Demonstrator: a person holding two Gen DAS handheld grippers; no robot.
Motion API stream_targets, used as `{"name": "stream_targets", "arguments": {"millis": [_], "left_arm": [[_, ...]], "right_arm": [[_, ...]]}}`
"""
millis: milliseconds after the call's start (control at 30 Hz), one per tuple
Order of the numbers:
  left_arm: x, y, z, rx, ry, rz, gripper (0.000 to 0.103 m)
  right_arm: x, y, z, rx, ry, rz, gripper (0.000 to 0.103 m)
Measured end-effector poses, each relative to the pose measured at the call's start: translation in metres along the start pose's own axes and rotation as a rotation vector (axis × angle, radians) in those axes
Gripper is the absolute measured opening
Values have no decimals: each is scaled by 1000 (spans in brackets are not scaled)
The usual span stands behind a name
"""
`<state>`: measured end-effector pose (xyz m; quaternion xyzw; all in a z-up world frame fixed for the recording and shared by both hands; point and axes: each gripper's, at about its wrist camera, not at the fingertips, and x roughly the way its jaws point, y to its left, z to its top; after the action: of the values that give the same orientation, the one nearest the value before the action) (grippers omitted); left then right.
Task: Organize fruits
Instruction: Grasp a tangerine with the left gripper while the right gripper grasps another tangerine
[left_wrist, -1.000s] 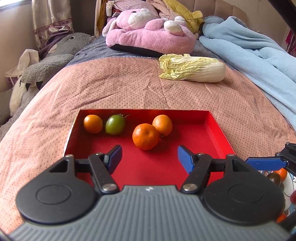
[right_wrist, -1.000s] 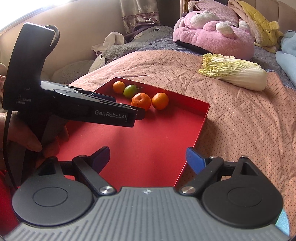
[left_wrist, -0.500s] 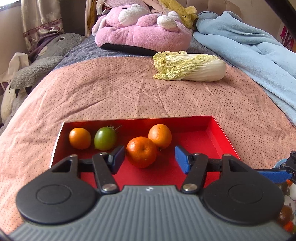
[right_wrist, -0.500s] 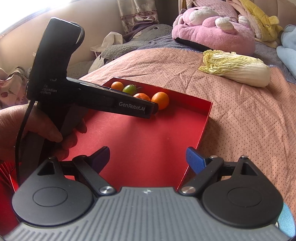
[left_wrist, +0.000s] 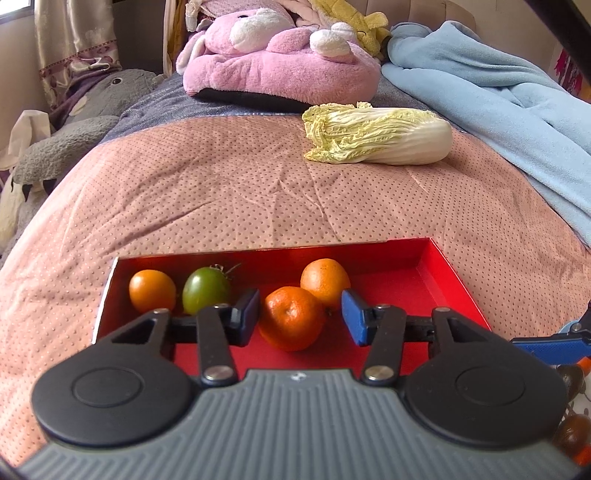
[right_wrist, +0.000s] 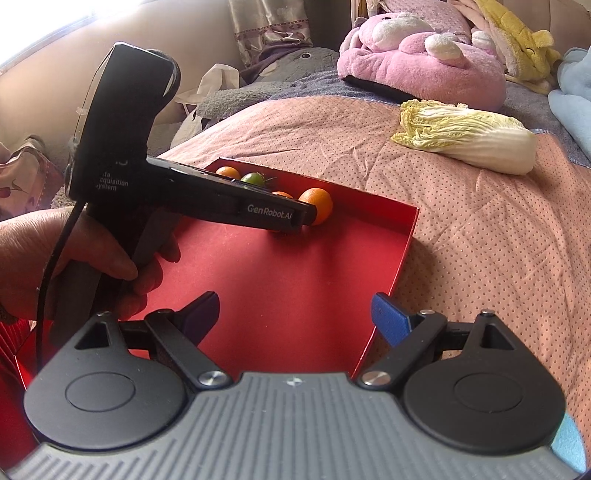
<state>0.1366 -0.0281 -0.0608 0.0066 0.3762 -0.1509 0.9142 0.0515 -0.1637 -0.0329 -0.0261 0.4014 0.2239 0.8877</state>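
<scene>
Tongs on the left (left_wrist: 299, 314), seen from the left wrist view, straddle the near orange (left_wrist: 291, 317) in the red tray (left_wrist: 443, 269). Their jaws are closing; the left pad looks at or very near the peel, while a sliver of tray shows between the fruit and the right pad, so no grip is made yet. A second orange (left_wrist: 325, 282) sits just behind, touching or nearly touching the first. A green tomato (left_wrist: 205, 290) and a small orange (left_wrist: 152, 290) lie along the tray's far wall to the left. The tray rests on the bed (left_wrist: 221, 192); a cabbage (left_wrist: 376, 136) lies well beyond it.

To complete the grasp well: keep the fruit centred between the pads, close until both pads bear on its widest part, and avoid nudging the orange behind. Squeeze only enough to hold; the peel is soft and the fruit round, so an off-centre pinch would likely roll it out.

From the right wrist view, the right tongs (right_wrist: 295, 319) stand wide apart over the tray's near floor, holding and touching nothing. A hand (right_wrist: 74, 266) grips the left tool's handle; its nose hides most of the near orange (right_wrist: 282, 194), with the second orange (right_wrist: 317, 205) just past the tip.
</scene>
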Motion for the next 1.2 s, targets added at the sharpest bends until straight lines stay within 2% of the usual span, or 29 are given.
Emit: {"name": "stream_targets", "arguments": {"millis": [133,500,600,833,933,1000,1200], "left_arm": [[-5,4,3,-34,-1,-43,36],[-11,10,-1,-70,18,-58,36],[-15,13,-3,-92,29,-48,36],[-25,29,-3,-177,51,-1,36],[-25,30,-2,-158,64,52,36],[-26,29,-3,-145,69,58,36],[-31,36,-5,-194,91,58,36]], "right_arm": [[2,2,4,5,-5,2,93],[17,-3,26,21,-17,-36,86],[22,-4,35,32,-30,-49,86],[44,4,46,-39,-3,-86,85],[51,1,48,-49,9,-111,79],[55,-4,49,-40,12,-147,73],[62,-9,49,-20,13,-138,68]]}}
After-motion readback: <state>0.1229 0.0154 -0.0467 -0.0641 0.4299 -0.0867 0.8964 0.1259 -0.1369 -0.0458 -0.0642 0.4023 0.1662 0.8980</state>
